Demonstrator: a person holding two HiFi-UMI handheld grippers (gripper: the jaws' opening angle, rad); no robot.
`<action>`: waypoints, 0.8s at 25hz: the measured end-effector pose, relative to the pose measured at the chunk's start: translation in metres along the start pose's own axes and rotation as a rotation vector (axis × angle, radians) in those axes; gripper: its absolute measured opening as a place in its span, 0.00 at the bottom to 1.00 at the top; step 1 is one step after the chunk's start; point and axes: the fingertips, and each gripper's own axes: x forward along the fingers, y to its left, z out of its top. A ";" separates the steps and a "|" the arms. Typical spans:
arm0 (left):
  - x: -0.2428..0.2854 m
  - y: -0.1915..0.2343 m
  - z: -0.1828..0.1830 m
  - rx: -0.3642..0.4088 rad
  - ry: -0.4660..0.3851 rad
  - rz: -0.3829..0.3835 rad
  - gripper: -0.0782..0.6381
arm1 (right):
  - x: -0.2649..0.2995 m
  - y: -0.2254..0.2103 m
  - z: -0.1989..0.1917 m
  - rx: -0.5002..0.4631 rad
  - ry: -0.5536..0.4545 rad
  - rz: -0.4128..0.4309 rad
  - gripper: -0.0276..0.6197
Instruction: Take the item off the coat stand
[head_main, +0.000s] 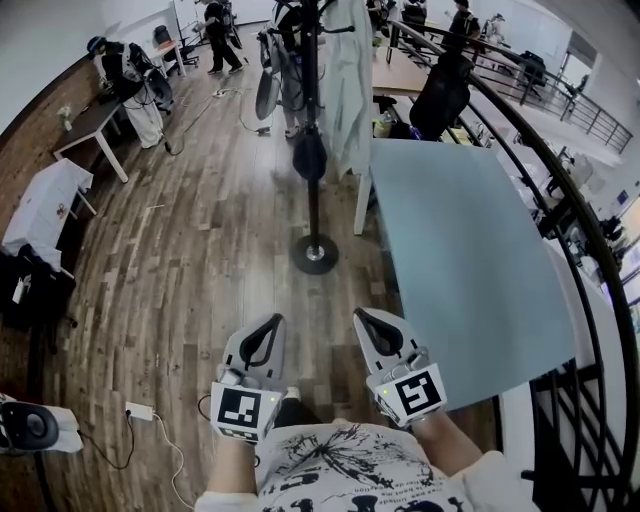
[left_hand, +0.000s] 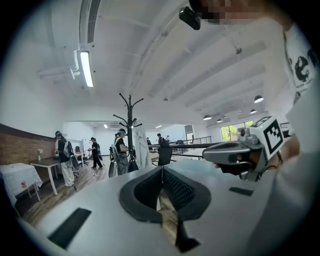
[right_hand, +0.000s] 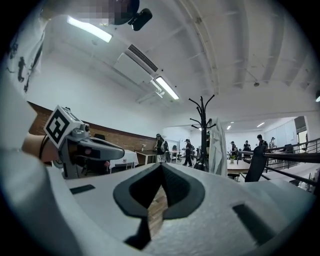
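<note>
**Both grippers closed, well back from the coat stand**

The wood floor (head_main: 200, 220) fills most of the room. A big pale blue table (head_main: 460, 260) stands on the right. Just left of it is the black coat stand (head_main: 313, 215). A white coat (head_main: 345, 90) and a dark bag (head_main: 309, 155) hang on it. Well apart from the stand, the left gripper (head_main: 274, 321) and right gripper (head_main: 363, 317) are side by side. Both have their jaws closed, with nothing in them.
</note>
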 end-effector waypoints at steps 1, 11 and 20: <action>0.002 0.009 0.000 -0.014 0.015 0.002 0.12 | 0.009 0.001 -0.004 -0.002 0.020 -0.005 0.03; 0.030 0.137 0.004 -0.074 -0.058 -0.054 0.12 | 0.137 0.021 0.000 0.005 0.035 -0.062 0.03; 0.068 0.240 -0.026 -0.035 0.004 -0.106 0.12 | 0.247 0.028 -0.014 0.018 0.078 -0.080 0.03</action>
